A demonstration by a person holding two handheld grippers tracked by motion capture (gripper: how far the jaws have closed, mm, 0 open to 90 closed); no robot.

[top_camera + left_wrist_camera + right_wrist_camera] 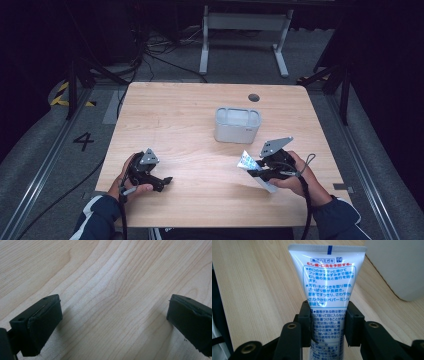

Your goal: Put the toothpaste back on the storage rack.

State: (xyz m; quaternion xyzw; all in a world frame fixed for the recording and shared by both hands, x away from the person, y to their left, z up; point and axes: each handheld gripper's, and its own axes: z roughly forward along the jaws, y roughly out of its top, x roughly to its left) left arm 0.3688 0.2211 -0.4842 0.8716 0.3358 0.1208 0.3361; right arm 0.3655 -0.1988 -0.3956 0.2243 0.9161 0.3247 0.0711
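Clearly your right gripper (pixel 327 322) clamps the tube (pixel 327 277) near the bin (pixel 237 125), its cap end hidden. Your left gripper (pixel 113 322) gapes, empty.

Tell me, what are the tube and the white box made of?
The tube looks like soft glossy plastic: it shines, has printed writing and a flat crimped end. The white box seems matte plastic, smooth with rounded corners, though I can't be sure.
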